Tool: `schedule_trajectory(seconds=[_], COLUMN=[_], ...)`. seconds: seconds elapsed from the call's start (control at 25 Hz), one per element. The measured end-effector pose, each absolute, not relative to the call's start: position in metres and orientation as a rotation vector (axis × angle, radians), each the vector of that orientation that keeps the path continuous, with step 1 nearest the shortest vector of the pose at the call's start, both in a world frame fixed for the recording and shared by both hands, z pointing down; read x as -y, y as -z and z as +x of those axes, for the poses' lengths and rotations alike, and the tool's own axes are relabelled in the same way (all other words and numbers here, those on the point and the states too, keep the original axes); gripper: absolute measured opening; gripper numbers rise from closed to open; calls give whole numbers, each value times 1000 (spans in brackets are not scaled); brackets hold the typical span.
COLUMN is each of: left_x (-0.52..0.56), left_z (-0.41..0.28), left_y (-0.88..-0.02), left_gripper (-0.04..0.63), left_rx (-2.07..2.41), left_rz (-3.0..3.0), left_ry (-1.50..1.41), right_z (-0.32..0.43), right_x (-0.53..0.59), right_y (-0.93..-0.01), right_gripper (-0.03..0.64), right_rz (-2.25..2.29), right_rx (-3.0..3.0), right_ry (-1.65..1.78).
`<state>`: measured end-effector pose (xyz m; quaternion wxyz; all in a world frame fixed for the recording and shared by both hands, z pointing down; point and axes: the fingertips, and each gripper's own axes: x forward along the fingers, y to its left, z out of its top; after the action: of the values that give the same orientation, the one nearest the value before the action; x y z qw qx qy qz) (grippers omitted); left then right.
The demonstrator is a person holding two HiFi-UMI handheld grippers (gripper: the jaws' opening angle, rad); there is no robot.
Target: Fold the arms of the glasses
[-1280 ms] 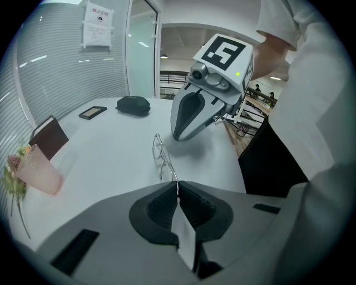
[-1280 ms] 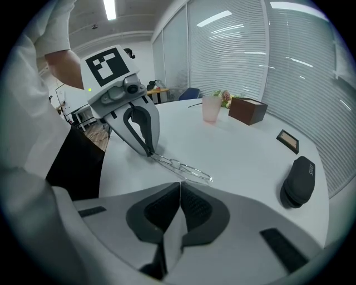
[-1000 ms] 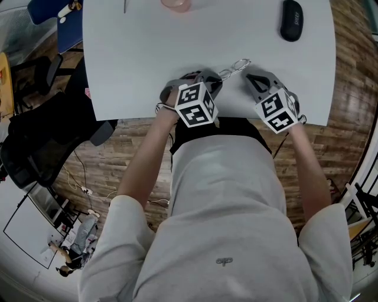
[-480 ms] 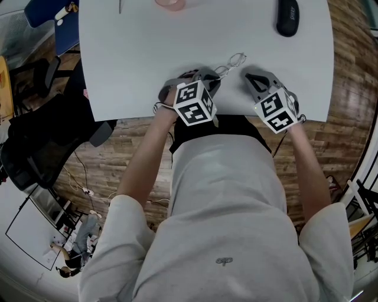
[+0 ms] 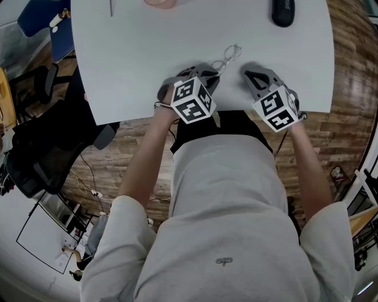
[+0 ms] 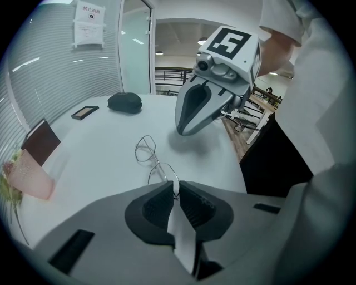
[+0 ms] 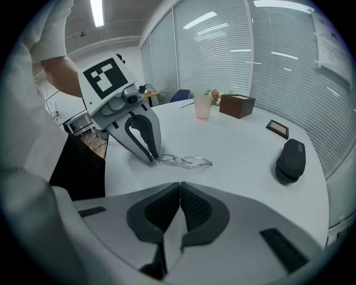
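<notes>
Thin wire-rimmed glasses [image 5: 228, 55] lie on the white table [image 5: 147, 53], lenses [image 6: 146, 150] pointing away from me. My left gripper [image 5: 216, 72] is shut on the near end of the frame; the wire runs in between its dark pads [image 6: 157, 201]. In the right gripper view the left gripper [image 7: 151, 158] touches down at the left end of the glasses [image 7: 184, 161]. My right gripper [image 5: 245, 75] hovers just right of the glasses, shut with nothing between its jaws [image 7: 180, 188]. Seen from the left gripper view, the right gripper [image 6: 181, 131] hangs apart from the frame. The arms' position is hard to make out.
A black glasses case [image 5: 282, 12] lies at the far right of the table. A pink cup [image 7: 203, 106], a brown box [image 7: 237, 104] and a small dark card [image 7: 277, 128] stand further back. The table's near edge [image 5: 236, 113] runs just under both grippers. Chairs [image 5: 35, 141] stand at the left.
The head view has shifted, so the table sits a little higher in the picture. Both grippers and the glasses keep the same places relative to each other.
</notes>
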<state>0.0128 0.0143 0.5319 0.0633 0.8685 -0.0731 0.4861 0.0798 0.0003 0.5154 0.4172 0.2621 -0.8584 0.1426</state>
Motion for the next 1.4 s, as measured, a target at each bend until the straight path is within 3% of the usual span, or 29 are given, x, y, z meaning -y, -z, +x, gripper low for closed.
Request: schedule_trajectory(seconds=[0.52, 0.64, 1.4], left_x=[-18, -22, -37], left_z=[12, 8, -25], left_y=[-529, -527, -490], left_gripper=[32, 104, 98], left_rx=[80, 24, -176], left_rz=[2666, 2673, 2815], left_ry=[-1431, -1420, -1274], right_z=[76, 70, 40], right_x=[-13, -17, -55], right_y=[-512, -505, -471], right_gripper=[9, 9, 9], right_rz=[810, 872, 1236], right_rx=[2114, 2098, 1971], right_ry=[-460, -486, -571])
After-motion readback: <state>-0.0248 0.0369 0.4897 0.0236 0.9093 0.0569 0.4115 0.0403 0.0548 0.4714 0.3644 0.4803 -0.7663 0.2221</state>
